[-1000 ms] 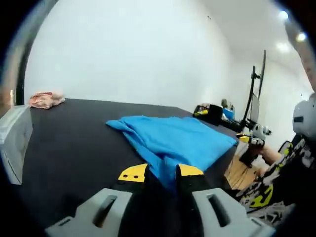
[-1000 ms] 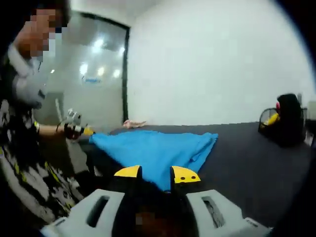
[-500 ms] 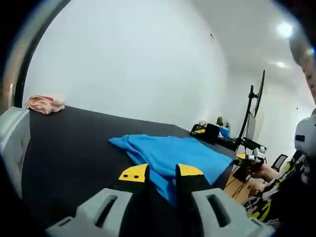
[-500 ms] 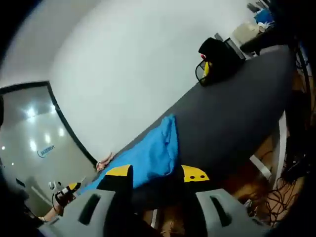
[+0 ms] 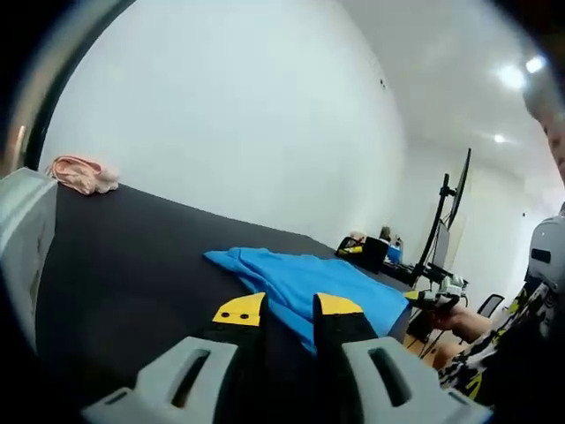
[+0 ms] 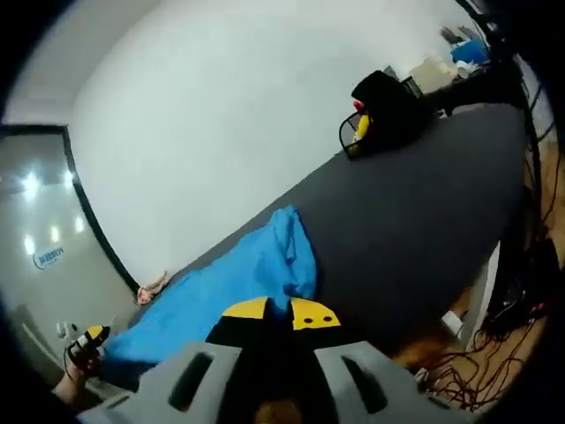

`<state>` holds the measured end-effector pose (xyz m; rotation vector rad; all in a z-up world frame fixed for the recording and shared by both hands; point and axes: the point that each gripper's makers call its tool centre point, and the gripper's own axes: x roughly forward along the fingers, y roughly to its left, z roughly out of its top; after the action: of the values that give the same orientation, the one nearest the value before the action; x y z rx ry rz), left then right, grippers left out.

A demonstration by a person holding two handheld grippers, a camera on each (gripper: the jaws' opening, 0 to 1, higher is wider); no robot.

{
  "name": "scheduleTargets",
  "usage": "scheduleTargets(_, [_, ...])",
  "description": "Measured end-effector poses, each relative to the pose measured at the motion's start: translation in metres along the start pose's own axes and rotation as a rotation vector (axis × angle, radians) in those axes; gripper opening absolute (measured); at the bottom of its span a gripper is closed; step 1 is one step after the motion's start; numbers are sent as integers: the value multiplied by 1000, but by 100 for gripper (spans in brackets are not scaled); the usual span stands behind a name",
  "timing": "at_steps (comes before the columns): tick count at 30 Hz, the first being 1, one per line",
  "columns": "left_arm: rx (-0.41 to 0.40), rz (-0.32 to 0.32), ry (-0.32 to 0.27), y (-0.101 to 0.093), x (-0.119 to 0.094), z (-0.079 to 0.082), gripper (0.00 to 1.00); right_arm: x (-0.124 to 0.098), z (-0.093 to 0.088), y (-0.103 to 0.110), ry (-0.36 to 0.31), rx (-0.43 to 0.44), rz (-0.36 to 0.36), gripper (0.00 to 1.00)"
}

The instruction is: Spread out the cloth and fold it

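A blue cloth (image 5: 309,274) lies crumpled on the black table (image 5: 132,256). My left gripper (image 5: 289,307) sits low at the near corner of the cloth. Its yellow-tipped jaws stand a little apart, with the cloth's tip between them. In the right gripper view the cloth (image 6: 229,278) stretches away to the left along the table (image 6: 406,203). My right gripper (image 6: 280,311) is at the cloth's near edge by the table's rim, its jaws pinched close on the fabric. The right gripper (image 5: 433,299) shows past the cloth's far corner, and the left gripper (image 6: 88,340) shows in a hand at the lower left.
A pink rag (image 5: 79,172) lies at the table's far end. A black basket (image 6: 380,110) holding something yellow stands at the other end. A grey bin (image 5: 18,238) sits beside the table. A monitor stand (image 5: 441,238) and a person's patterned sleeve (image 5: 521,327) are on the right.
My right gripper's jaws, wide apart half a second ago, have closed at the cloth's edge. The left gripper's view has dropped lower toward the table; its jaw gap is unchanged.
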<state>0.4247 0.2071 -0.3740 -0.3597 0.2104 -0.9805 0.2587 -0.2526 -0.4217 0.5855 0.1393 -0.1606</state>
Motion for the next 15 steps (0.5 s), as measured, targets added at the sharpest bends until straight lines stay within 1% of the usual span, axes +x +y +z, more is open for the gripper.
scheduleTargets(1, [-4,4,-1,2,-1,0,18,0,3,2,-3,14,6,5])
scheduleTargets(2, [-6,7,-3,3,-3,0,18,1,7,13,-17,64,31,5])
scheduleTargets(3, [-9,13,-8,4,-5,0,18,1,11,16,-24,83,35,4])
scheduleTargets(4, [-11,17,-12,5,-6,1,18,3,19,17,-27,81,49,4])
scheduleTargets(5, [-12,20,-16,6,-8,2,18,4,22,20,-26,79,50,4])
scheduleTargets(6, [-13,22,-19,6,-9,3,18,7,29,27,-39,65,69,4])
scheduleTargets(7, [-14,24,-22,7,-9,4,18,8,32,30,-44,55,78,4])
scheduleTargets(9, [-19,29,-23,8,-9,4,18,13,43,43,-60,-1,101,4])
scheduleTargets(11, [-21,31,-22,9,-9,4,18,21,52,61,-70,-62,127,4])
scheduleTargets(12, [-21,33,-20,9,-9,3,18,27,57,75,-73,-97,154,4])
scheduleTargets(15, [-20,32,-22,6,-9,4,18,41,60,115,-67,-165,231,4])
